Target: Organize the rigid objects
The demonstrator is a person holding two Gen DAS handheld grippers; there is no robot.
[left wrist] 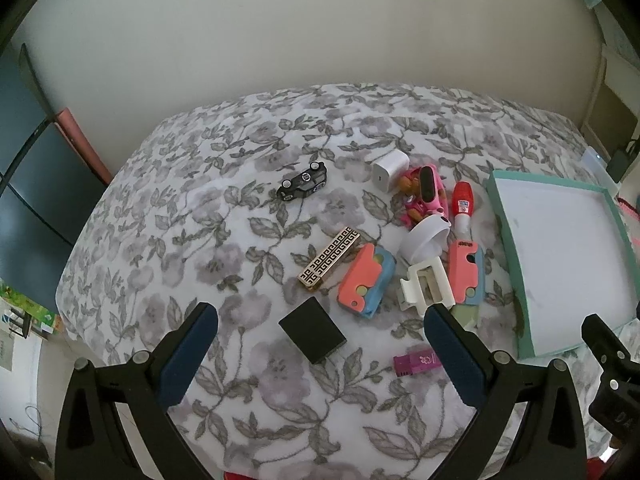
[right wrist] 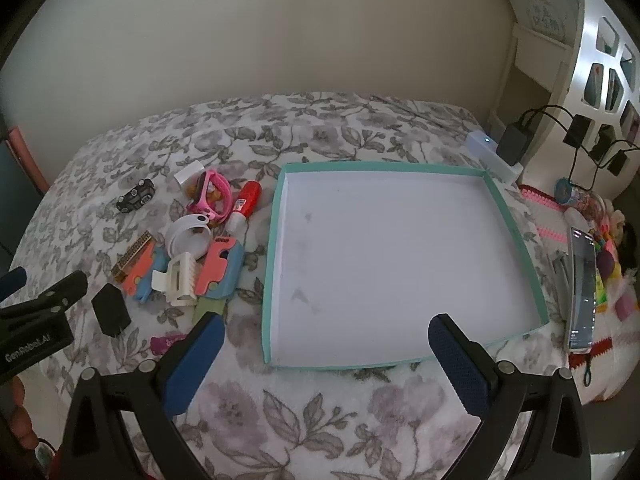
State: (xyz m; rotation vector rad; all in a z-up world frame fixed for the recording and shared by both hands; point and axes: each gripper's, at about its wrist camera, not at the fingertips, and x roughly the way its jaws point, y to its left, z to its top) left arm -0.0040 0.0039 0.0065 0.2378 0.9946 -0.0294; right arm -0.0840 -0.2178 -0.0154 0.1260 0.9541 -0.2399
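The left gripper (left wrist: 320,316) stands wide open above the flowered bedspread (left wrist: 168,208), its blue-padded fingers (left wrist: 188,356) clear of every object and holding nothing; a black rectangular block (left wrist: 312,330) lies on the cloth between them, untouched. The right gripper (right wrist: 324,326) is likewise spread wide and empty, poised over the near edge of the teal-rimmed tray (right wrist: 267,280), whose white floor carries no items. The tray sits on the bedspread to the right of the loose objects, just beside them. Among these, a gold patterned bar (left wrist: 330,258) lies with its long axis running from near-left to far-right; two pink-and-blue cases (left wrist: 366,280) lie on either side of a white clip (left wrist: 426,286). A red-capped tube (left wrist: 463,204) points its cap away from the camera. A black toy car (left wrist: 303,186) rests apart, farther out, and a magenta stick (left wrist: 416,362) lies near the left gripper's right finger.
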